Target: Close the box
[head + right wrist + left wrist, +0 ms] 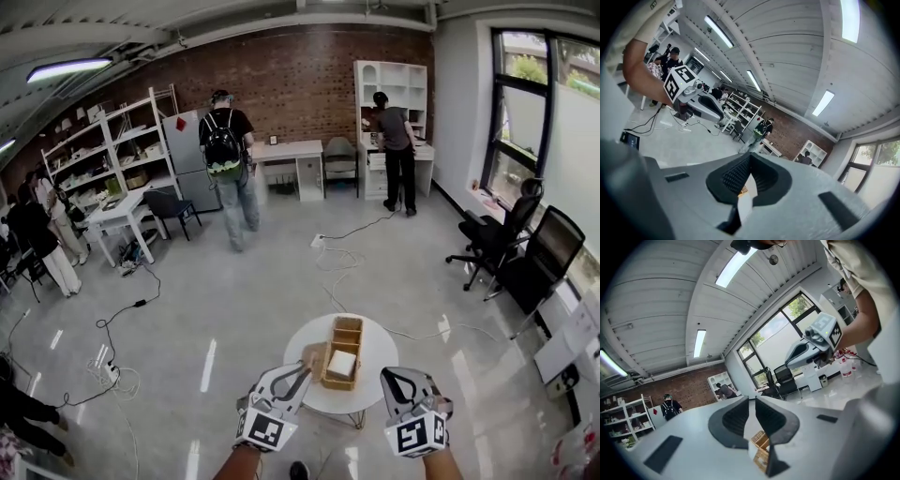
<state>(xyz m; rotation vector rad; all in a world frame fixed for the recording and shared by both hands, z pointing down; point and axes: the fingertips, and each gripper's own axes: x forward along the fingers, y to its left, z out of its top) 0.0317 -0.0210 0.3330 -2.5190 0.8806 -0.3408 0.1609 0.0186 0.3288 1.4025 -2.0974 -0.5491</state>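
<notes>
The box (360,349) stands open on the round white desk (380,349), just past both grippers and between them in the head view. Its long axis runs near to far, leaning slightly right at the far end. The far compartment is empty and the near compartment holds a white block (340,364). A brown flap (312,357) lies flat on the desk against the left wall of the box. It is probably the lid, though the hinge line cannot be confirmed at this size. The left gripper (302,370) hangs at the near left edge of the desk, with its tips pointing far and right towards the flap and the near left corner of the box. The right gripper (394,377) hangs at the near right edge of the desk, clear of the right wall of the box, with its tips pointing far and slightly left. The left gripper is therefore the nearer of the two to the flap. In the left gripper view, the left gripper (751,404) has its jaws narrow, with a thin slot between the pads and nothing held. The box (761,441) shows through that slot, below and ahead. In the right gripper view, the right gripper (749,161) has its jaws meeting at the tips and is empty. Only a sliver of the desk and a small tan patch, probably the box, show in the gap behind the tips. Neither gripper touches the box, so closing has not begun. If the flap is the lid, the coming move is a lift from the left side and a swing rightward across the short axis of the box.
</notes>
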